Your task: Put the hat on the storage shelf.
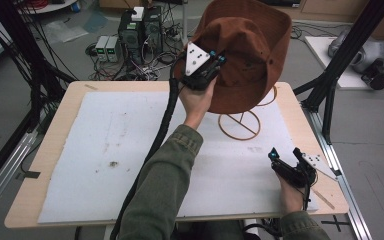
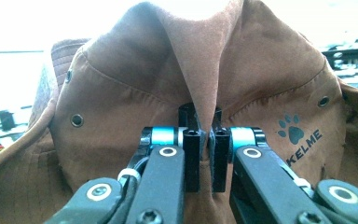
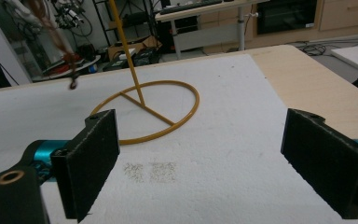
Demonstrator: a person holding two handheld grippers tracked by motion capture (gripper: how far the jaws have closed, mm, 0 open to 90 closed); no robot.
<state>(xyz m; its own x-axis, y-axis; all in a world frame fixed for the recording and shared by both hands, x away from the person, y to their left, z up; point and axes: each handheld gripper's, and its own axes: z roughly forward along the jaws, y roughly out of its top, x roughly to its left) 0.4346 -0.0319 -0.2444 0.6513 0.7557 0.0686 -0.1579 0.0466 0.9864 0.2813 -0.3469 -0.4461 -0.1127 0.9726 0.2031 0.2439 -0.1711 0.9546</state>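
Observation:
A brown bucket hat (image 1: pixel 245 50) with a paw logo and the word KELME hangs high over the table's far side, above a yellow wire stand (image 1: pixel 240 125). My left gripper (image 1: pixel 215 67) is shut on a pinched fold of the hat (image 2: pixel 205 93), its jaws pressed together on the cloth. The stand's ring base (image 3: pixel 149 109) and thin upright rod lie on the white mat. My right gripper (image 1: pixel 285 157) rests low at the mat's right front, open, with nothing between its black pads (image 3: pixel 93 158).
A white foam mat (image 1: pixel 105 150) covers most of the wooden table (image 1: pixel 55 125). Black frame posts (image 1: pixel 335 75) stand to the right, cables and electronics (image 1: pixel 135 35) lie on the floor behind the table.

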